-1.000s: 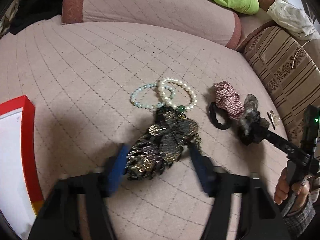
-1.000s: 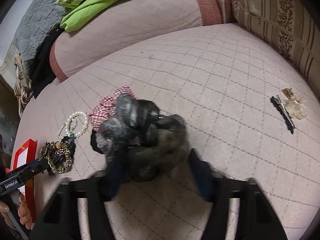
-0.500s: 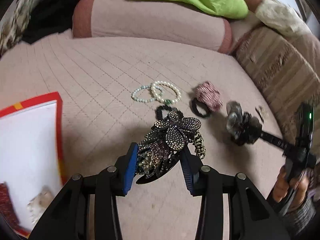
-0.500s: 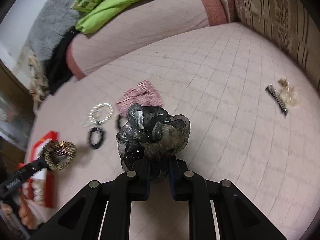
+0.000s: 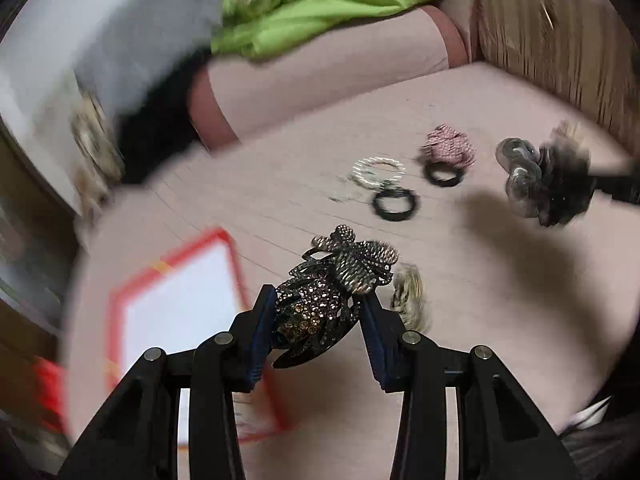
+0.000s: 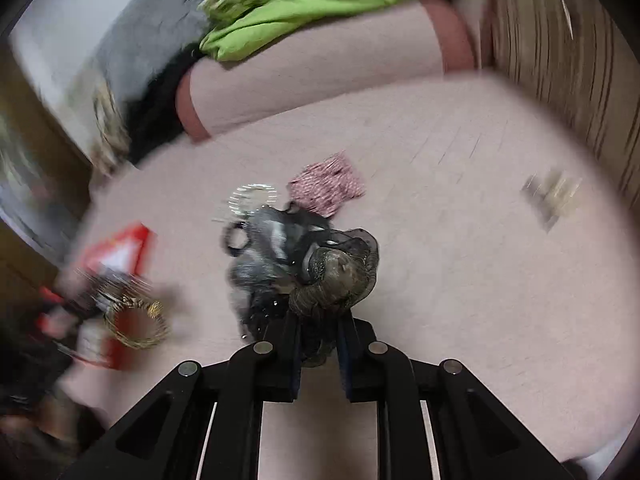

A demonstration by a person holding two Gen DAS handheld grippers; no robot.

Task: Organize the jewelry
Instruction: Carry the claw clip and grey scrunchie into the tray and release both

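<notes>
While I held both tools above the pink quilted sofa seat (image 5: 460, 304), my left gripper (image 5: 318, 322) was clenched on a dark rhinestone hair claw shaped like a flower (image 5: 328, 292), with the blue pads (image 5: 262, 328) pressing it from both sides. Beside the claw, just right of my left tool's right finger, a golden spiral hair tie (image 5: 408, 292) hung, blurred; I could not tell how it was attached. To the left and below this tool lay a flat white box with a red rim (image 5: 224, 248).

My right gripper (image 6: 318, 344) was closed tightly on a black and grey sheer fabric scrunchie (image 6: 308, 268), which stood up from between the narrow jaws. In the left wrist view the same scrunchie (image 5: 548, 184) was far to the right, lifted off the seat.

Ahead of my left tool, on the seat, there were a black elastic hair tie (image 5: 396, 204), a white pearl bead bracelet (image 5: 378, 170) just behind it, and a red checked fabric scrunchie (image 5: 450, 146) with a second black elastic ring (image 5: 442, 174) touching it. To the right of my right tool, well apart, a small gold-coloured hair clip (image 6: 552, 196) lay, too blurred to describe. A bright green cloth (image 5: 320, 4) was on the sofa back (image 5: 320, 80), far ahead.
</notes>
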